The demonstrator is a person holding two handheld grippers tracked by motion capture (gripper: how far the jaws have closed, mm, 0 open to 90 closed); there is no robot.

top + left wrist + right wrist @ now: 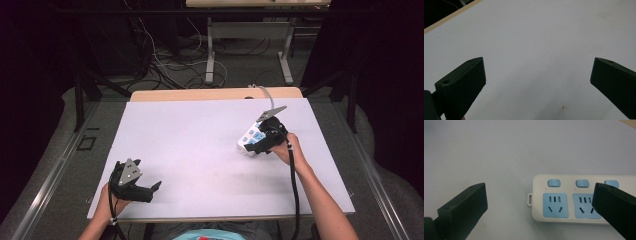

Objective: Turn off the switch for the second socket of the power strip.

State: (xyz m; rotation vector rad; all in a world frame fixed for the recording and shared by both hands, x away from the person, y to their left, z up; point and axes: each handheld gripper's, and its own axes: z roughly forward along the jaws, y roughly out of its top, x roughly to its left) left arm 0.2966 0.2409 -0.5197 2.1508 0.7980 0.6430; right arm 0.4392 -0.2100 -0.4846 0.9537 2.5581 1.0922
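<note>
Two claws in play, both with jaws spread wide and nothing held. Left claw (156, 187) sits nearest the person at the near left corner of the white surface (200, 145), tips pointing right; bare board lies between and ahead of its jaws, so it looks parked, idle. Right claw (251, 148) is farther out, hovering at the near end of a white power strip (584, 198) with blue sockets. From the right gripper view, the strip's end lies between the jaws and runs under the right-hand jaw; contact cannot be confirmed. Judgement: jaws pre-opened for a grasp of the strip's end.
</note>
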